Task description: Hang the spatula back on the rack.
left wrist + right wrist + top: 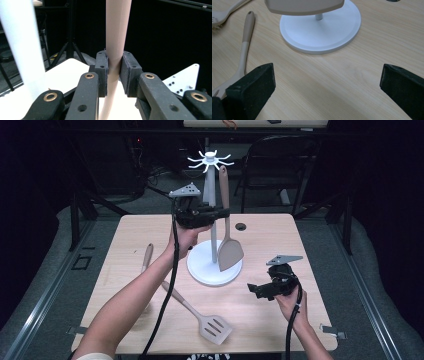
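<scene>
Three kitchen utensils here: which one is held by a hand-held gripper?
The solid spatula hanging upright beside the white rack; the left hand-held gripper clamps its handle. The slotted spatula and the third utensil lie flat on the table.

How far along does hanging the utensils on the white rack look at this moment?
Nothing hangs free yet. In hand: the left gripper is clamped on the beige solid turner's handle, beside the white hook rack's pole and near its hooks. Left: the beige slotted turner and another utensil lie on the wooden table; the right gripper hovers open.
</scene>
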### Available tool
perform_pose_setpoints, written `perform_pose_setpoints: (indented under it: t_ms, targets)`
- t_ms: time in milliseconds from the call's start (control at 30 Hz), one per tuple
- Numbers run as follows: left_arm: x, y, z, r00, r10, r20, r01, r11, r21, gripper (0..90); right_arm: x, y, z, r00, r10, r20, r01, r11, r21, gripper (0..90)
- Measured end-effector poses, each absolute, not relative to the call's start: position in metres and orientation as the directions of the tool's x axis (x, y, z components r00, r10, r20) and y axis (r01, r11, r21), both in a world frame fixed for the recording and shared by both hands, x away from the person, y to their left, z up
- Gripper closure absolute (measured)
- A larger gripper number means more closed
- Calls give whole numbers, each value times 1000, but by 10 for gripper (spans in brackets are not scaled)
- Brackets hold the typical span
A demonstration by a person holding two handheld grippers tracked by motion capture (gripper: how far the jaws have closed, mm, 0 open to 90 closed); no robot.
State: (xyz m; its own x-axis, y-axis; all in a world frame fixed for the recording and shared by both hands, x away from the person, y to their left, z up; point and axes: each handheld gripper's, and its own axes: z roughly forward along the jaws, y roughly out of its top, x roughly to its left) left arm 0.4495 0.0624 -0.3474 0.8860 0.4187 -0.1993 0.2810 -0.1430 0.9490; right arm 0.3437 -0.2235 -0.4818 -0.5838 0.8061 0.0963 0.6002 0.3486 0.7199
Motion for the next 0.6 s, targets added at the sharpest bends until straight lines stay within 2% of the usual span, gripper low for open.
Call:
perform_pose_setpoints:
  t_ms: [600]
  targets:
    - [460, 65, -352, 863, 484, -148, 262, -177, 949, 772, 344, -222, -482, -590, 802, 95, 605, 361, 710, 0]
